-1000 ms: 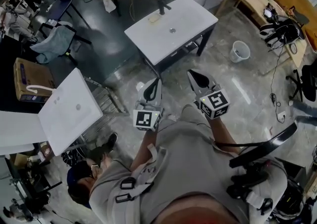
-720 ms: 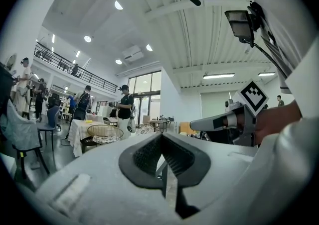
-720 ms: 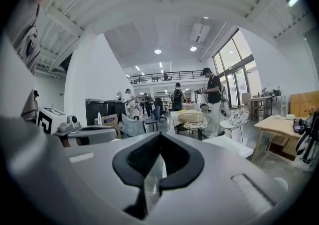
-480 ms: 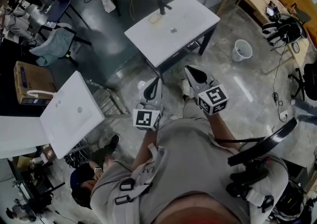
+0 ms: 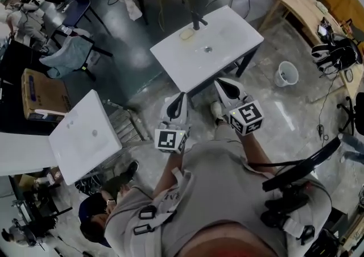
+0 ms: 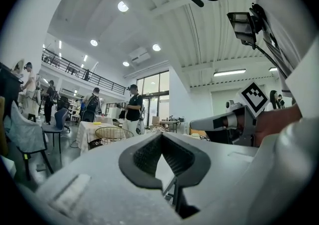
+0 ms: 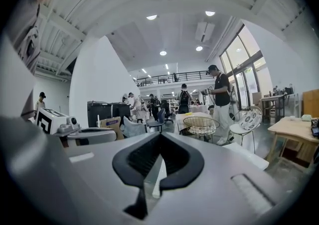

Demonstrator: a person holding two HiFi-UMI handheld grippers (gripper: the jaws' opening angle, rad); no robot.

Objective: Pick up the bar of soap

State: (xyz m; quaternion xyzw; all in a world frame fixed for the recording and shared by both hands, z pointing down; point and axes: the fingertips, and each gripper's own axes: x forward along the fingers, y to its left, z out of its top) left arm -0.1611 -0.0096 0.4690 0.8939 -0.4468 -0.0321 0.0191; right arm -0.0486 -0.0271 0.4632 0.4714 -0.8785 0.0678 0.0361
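Surface: a white slab with a shallow basin (image 5: 227, 51) stands ahead of the person, well apart from both claws. The near edge faces them.
Step in hand: by my reading, this is the walk-up. Nothing has been reached for yet.
Left claw: (image 5: 179, 102) is held in front of the chest and points toward the surface. It is closed tight with nothing in it, and its own view shows the ribbed pads meeting at the tip.
Right claw: (image 5: 224, 88) hangs just beside the left one, a little further forward. Its jaws are also drawn together and empty.
Tap: a dark tap (image 5: 197, 21) stands upright at the far edge of the surface.
Soap: a small pale bar (image 5: 186, 34) lies flat on the surface near the tap, on the far side from the person.
Doing it well: I would step right up to the near edge first, since the soap sits across the basin. I would spread one claw before lowering it. I would bring it down level over the bar and close across the narrow sides.
Watch for: the tap is close enough to catch a jaw. A low, slick bar will likely skid if it is nudged from one side only.
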